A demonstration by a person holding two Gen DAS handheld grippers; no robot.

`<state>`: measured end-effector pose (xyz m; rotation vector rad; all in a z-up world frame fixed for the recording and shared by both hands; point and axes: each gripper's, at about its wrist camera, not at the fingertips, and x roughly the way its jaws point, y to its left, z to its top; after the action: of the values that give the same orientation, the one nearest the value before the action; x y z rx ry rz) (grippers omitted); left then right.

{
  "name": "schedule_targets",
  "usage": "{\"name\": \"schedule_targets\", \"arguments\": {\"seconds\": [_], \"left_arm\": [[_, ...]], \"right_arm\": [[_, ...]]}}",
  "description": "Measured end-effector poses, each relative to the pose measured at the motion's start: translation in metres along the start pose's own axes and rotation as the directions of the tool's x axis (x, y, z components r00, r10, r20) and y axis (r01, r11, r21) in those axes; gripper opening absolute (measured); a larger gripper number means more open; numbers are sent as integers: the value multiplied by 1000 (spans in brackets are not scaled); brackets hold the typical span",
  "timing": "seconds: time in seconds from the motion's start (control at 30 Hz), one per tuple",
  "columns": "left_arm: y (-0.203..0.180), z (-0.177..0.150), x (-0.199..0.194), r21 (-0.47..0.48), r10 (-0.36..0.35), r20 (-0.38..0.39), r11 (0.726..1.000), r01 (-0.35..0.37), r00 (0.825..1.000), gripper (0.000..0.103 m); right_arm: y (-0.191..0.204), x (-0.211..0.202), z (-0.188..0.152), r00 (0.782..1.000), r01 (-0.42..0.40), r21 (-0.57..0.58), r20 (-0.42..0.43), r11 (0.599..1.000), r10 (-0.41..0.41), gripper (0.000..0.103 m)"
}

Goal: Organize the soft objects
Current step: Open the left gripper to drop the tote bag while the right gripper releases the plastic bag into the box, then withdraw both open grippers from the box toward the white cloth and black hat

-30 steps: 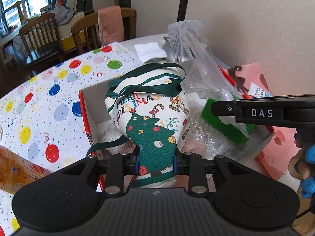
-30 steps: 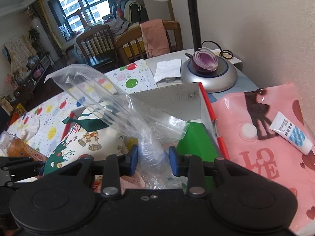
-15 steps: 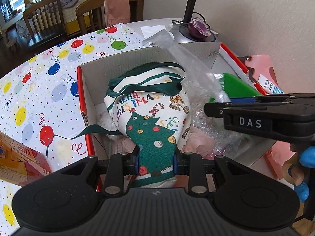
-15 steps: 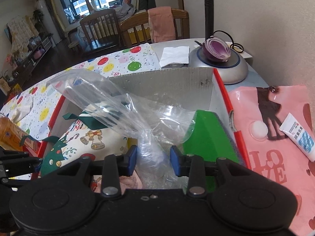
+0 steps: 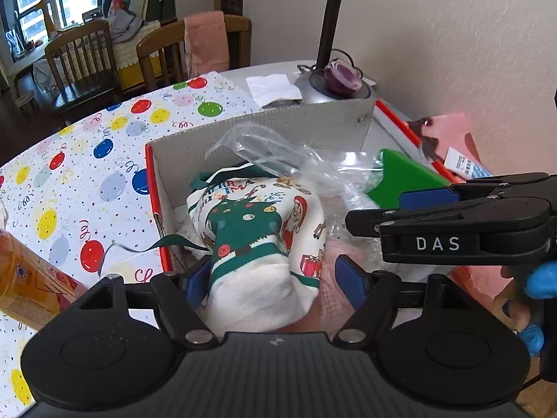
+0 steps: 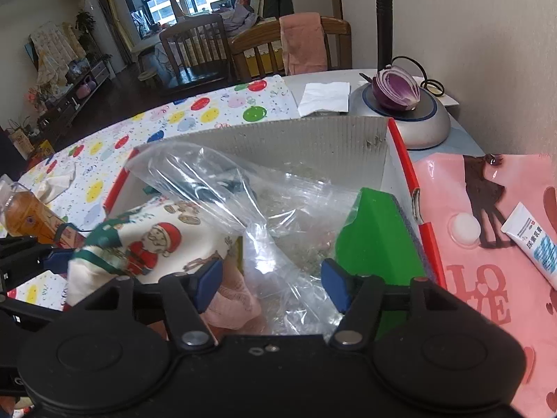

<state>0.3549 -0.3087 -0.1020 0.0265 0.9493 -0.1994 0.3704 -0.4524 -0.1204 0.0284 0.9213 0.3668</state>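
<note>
Over the open box point(image 5: 243, 129) on the desk point(image 5: 115, 160), both tools hang close together. The box has red edges and grey cardboard walls. Soft things fill it: a Christmas bag point(image 5: 257, 230) with a green tree and a Santa on it, a clear plastic bag point(image 6: 250, 209), something pink point(image 6: 233, 299) low down near the tools, and a green thing point(image 6: 376, 240) on the right side.

The left gripper point(image 5: 275, 278) has its jaws spread wide. The near end of the Christmas bag sits between them. The left blue pad looks like it touches the cloth, and the right pad stands a bit away, so nothing is pinched.

The right gripper point(image 6: 271, 282) also has its jaws spread. The crinkly plastic bag lies between them, but they do not squeeze it.

I think the step now is letting go: both soft things look put down inside the box. The green ribbon point(image 5: 174, 244) of the Christmas bag hangs over the left wall onto the balloon cloth point(image 5: 104, 146).

Next, the tools would need to lift up and back without catching the cloth or the plastic. The ribbon may need tucking in. An orange bottle point(image 5: 24, 282) lies on the left, outside the box.
</note>
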Motion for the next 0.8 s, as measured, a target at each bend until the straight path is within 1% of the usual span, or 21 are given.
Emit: {"name": "schedule_targets", "arguments": {"seconds": [0.1,0.27,0.47,0.67,0.8], "left_arm": [[2,-1,-10,-12,-9,20,1000,10,1000,75],[10,-2,-35,-58,-37,71,997,41,997,75],[21,-6,-73,-69,-55,152,995,66,987,75],[42,-14,-111,-96,-38,224,994,61,974,75],[63,-20,-132,-146,-25,251,987,63,968,75]], "right_arm": [[2,-10,1,1000,-19,-4,11,1000,19,68],[7,-28,5,998,-47,-21,42,999,48,72],[21,-57,8,992,-84,-43,93,996,87,77],[40,-84,15,982,-112,-66,148,992,121,83],[60,-95,22,974,-136,-94,167,986,150,86]]}}
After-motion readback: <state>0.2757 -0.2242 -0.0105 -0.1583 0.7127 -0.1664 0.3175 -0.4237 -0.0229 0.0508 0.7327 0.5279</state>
